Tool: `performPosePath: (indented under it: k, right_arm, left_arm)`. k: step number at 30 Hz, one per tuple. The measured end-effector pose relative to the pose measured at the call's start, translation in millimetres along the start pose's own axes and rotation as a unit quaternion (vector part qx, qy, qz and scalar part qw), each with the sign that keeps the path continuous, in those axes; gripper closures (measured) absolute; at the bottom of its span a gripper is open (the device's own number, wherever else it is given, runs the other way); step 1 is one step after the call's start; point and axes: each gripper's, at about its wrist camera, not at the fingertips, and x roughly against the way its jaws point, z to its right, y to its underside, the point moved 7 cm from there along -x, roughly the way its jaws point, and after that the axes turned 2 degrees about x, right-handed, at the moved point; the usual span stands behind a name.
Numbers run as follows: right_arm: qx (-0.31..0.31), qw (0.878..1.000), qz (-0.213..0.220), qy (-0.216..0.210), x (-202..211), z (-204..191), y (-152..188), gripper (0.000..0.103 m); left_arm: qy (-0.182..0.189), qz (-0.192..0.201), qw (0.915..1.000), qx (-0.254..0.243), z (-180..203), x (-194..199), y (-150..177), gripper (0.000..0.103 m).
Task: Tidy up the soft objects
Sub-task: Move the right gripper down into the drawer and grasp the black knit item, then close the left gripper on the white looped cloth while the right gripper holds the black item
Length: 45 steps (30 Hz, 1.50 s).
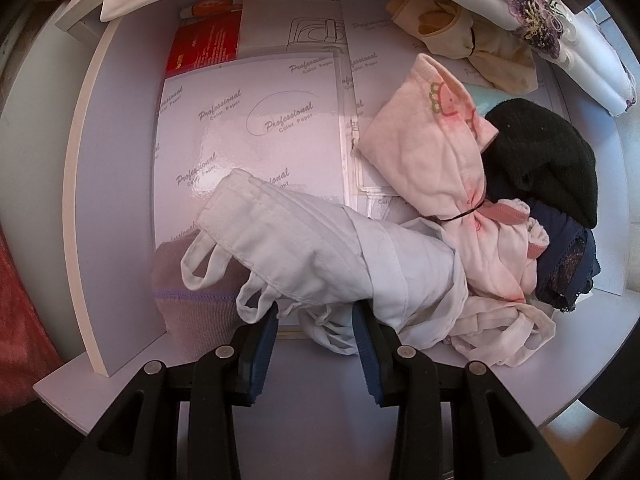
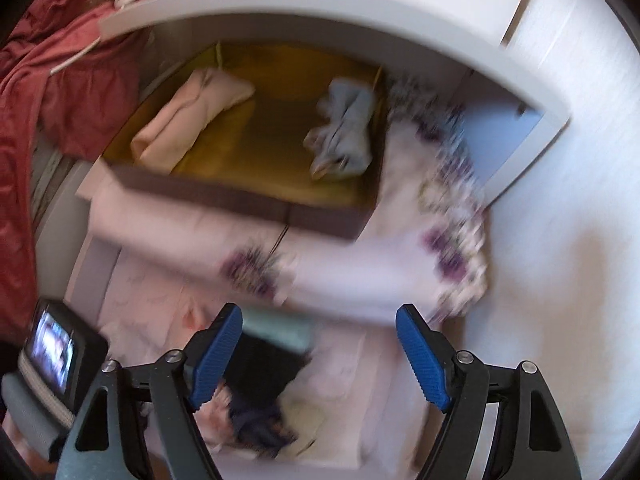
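a white garment (image 1: 320, 256) lying in the drawer (image 1: 116, 184) beside a pink bundle (image 1: 432, 160) is pinched by the left gripper (image 1: 316, 320). the right gripper (image 2: 320, 336) is held wide apart, empty, below a yellow-lined box (image 2: 248, 196).

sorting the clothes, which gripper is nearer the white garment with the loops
Left. The left gripper is at the white garment, fabric between its fingers. The right gripper hangs open over other clothes.

From my right wrist view, the floral cloth (image 2: 448, 216) and dark garments (image 2: 260, 392) are motion-blurred; the red fabric (image 2: 24, 160) is cut off at the left edge
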Motion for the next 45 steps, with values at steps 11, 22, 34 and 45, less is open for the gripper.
performPosePath:
  k: [11, 22, 34, 45]
  right_arm:
    - [-0.017, 0.993, -0.102, -0.06, -62.6, -27.6, 37.1, 0.022]
    - [-0.017, 0.991, -0.119, -0.057, -98.6, -38.5, 41.7, 0.019]
    - [-0.038, 0.989, -0.133, -0.057, -106.3, -25.7, 50.3, 0.056]
    - [-0.042, 0.988, -0.137, -0.06, -110.4, -15.9, 47.3, 0.054]
  left_arm:
    - [0.005, -0.001, 1.0, 0.003, -7.9, 0.2, 1.8, 0.065]
    - [0.006, -0.001, 1.0, 0.008, -9.8, -0.7, 2.6, 0.064]
    - [0.062, -0.005, 0.9958, 0.067, -20.0, 4.0, -1.4, 0.06]
    - [0.179, 0.005, 0.9668, 0.183, -50.2, 12.0, -10.6, 0.059]
